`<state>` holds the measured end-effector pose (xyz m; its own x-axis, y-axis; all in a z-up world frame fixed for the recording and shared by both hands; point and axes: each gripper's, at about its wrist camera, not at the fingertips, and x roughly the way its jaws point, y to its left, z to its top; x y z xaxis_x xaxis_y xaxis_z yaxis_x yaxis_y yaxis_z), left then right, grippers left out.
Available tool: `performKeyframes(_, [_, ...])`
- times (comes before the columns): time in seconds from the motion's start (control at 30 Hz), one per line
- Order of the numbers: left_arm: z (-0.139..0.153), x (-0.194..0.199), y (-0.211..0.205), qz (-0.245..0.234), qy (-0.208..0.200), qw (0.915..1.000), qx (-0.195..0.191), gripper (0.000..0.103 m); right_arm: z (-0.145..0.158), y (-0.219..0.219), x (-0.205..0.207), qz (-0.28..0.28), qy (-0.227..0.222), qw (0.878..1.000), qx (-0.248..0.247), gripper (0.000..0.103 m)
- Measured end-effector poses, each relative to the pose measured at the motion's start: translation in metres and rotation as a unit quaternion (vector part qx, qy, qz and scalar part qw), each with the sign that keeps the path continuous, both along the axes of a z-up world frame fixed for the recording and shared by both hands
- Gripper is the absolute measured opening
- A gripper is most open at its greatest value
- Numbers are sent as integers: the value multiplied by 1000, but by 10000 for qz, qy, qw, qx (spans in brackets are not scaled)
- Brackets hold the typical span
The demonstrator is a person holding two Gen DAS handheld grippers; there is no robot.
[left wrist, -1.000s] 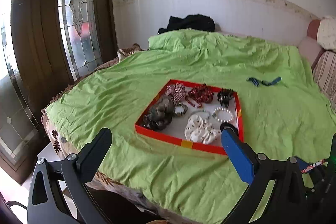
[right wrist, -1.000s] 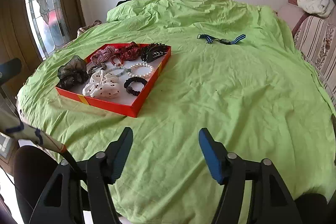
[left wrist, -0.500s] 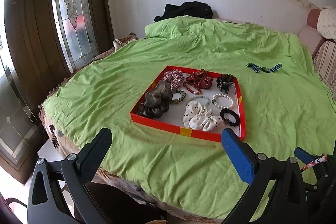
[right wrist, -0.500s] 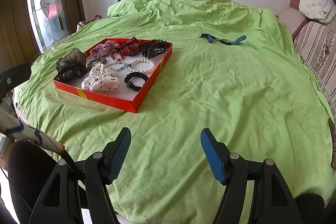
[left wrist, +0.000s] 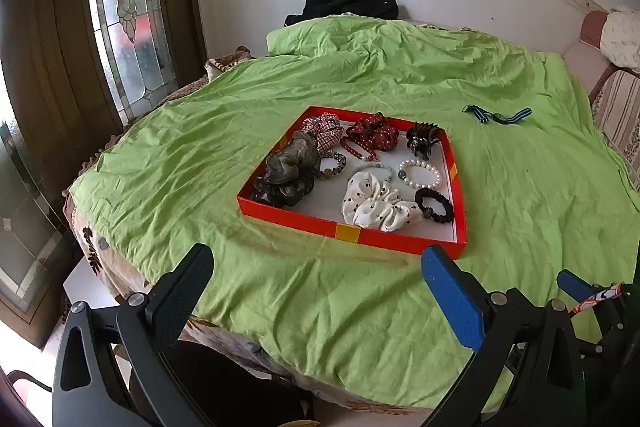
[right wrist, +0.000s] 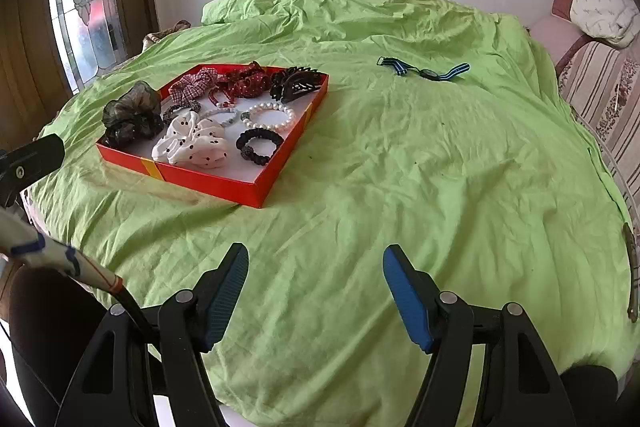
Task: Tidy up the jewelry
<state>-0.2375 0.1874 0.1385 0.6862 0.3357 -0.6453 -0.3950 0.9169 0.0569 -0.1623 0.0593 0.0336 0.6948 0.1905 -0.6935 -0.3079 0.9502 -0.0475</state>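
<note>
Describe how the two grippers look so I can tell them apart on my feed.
Both have black frames with silver pivot bolts. The left gripper has one black textured pad and one blue pad. On the right gripper both pads are blue and ribbed. A white cable sleeve with blue marks runs beside it.

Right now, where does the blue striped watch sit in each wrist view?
Left wrist: the blue striped watch lies on the green sheet, upper right, beyond the tray's far right corner.
Right wrist: the watch lies upper centre, right of the tray.
Shared landmark: the red tray.
</note>
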Motion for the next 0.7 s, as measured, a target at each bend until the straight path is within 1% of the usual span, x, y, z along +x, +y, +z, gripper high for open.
performKeyframes(0.4, [-10, 3, 2, -121, 182, 9995, -249, 103, -2, -1, 1, -99, 34, 9999, -26, 74])
performKeyframes(0.7, [-13, 3, 2, -166, 226, 9992, -292, 103, -1, 0, 0, -97, 36, 9999, -18, 74])
